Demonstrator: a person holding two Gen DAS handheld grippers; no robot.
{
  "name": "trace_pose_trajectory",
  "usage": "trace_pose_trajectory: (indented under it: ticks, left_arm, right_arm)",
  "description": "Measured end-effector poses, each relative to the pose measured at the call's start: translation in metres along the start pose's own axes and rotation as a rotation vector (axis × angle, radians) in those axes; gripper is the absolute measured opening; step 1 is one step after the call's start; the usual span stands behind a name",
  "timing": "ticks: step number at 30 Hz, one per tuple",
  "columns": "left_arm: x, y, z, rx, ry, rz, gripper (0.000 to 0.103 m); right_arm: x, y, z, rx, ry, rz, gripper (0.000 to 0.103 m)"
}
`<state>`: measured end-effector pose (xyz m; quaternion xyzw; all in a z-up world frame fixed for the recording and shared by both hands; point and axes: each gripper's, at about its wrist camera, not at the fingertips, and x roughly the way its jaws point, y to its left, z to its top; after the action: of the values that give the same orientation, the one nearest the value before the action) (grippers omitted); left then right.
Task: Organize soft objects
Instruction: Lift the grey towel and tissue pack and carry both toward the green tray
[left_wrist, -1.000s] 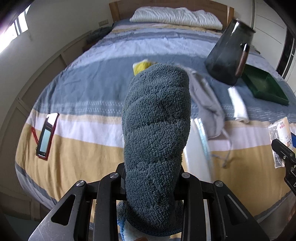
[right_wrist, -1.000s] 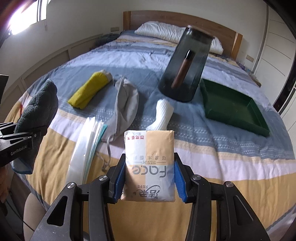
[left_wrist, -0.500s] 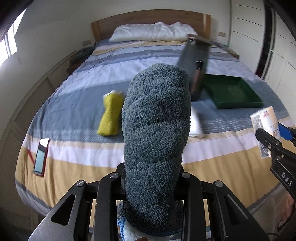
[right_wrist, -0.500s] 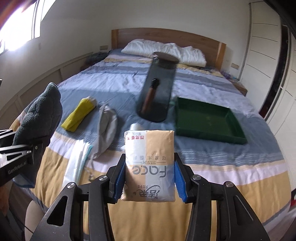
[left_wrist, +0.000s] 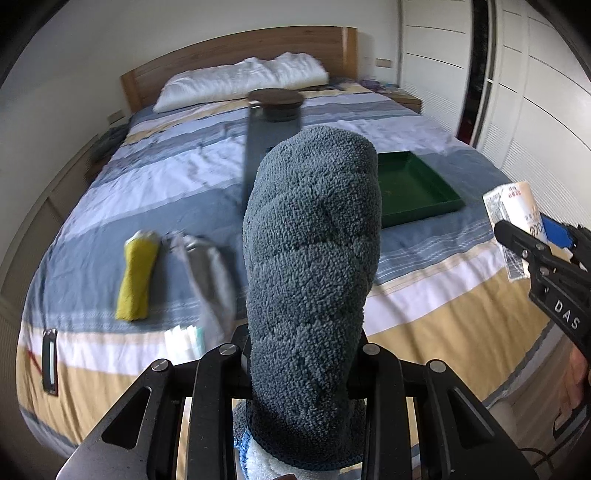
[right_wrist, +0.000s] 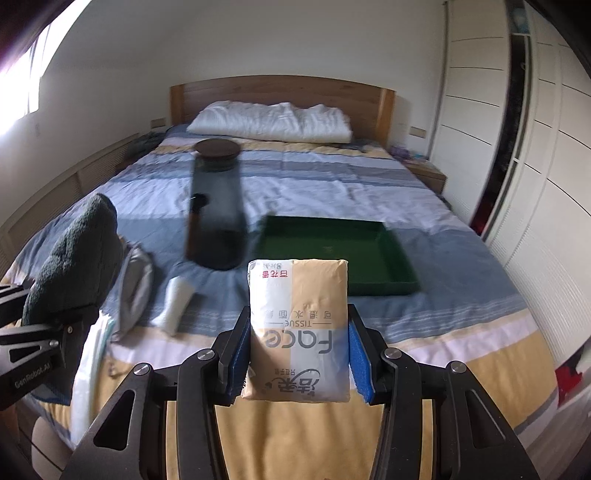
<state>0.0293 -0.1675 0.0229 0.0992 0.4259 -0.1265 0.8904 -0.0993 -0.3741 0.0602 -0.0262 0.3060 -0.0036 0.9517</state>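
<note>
My left gripper (left_wrist: 303, 354) is shut on a rolled dark grey-blue towel (left_wrist: 314, 277) that stands up between its fingers, held above the foot of the bed. The towel also shows in the right wrist view (right_wrist: 74, 258). My right gripper (right_wrist: 299, 339) is shut on a tan and white tissue pack (right_wrist: 299, 328), also seen in the left wrist view (left_wrist: 517, 210). A green tray (right_wrist: 332, 247) lies on the bed ahead. A yellow rolled cloth (left_wrist: 136, 273), a grey cloth (left_wrist: 207, 269) and a white roll (right_wrist: 175, 302) lie on the striped bedspread.
A tall dark glass jar (right_wrist: 216, 206) with a brown lid stands left of the tray. A phone (left_wrist: 50, 360) lies near the bed's left edge. Clear plastic bags (right_wrist: 92, 354) lie at the near edge. Pillows (right_wrist: 273, 122) and wardrobe doors (right_wrist: 517, 147) are beyond.
Both grippers have risen and pulled back from the bed, so more of the room shows. The left view has swung right toward the tray. Both grips are unchanged.
</note>
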Motion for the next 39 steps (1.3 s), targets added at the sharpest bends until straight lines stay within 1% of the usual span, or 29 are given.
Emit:
trace_pose_trajectory:
  ticks: [4,8,15,28,32,39]
  left_arm:
    - [0.007,-0.026,0.015,0.022,0.001,-0.023,0.025]
    - [0.016,-0.042,0.028,0.031,0.003,-0.039,0.025]
    - [0.039,-0.061,0.054,0.034,0.013,-0.041,0.026]
    - [0.100,-0.077,0.103,0.005,0.026,-0.038,0.026]
    - [0.119,-0.080,0.115,-0.008,0.034,-0.040,0.026]
    - [0.147,-0.083,0.135,-0.029,0.033,-0.021,0.026]
  right_arm:
    - [0.007,-0.027,0.005,0.034,-0.003,-0.031,0.046]
    - [0.017,-0.045,0.015,0.051,-0.007,-0.051,0.046]
    - [0.044,-0.064,0.033,0.065,-0.027,-0.071,0.046]
    - [0.119,-0.092,0.067,0.072,-0.024,-0.084,0.046]
    - [0.149,-0.106,0.078,0.082,-0.017,-0.088,0.046]
    - [0.201,-0.115,0.096,0.068,-0.018,-0.096,0.046]
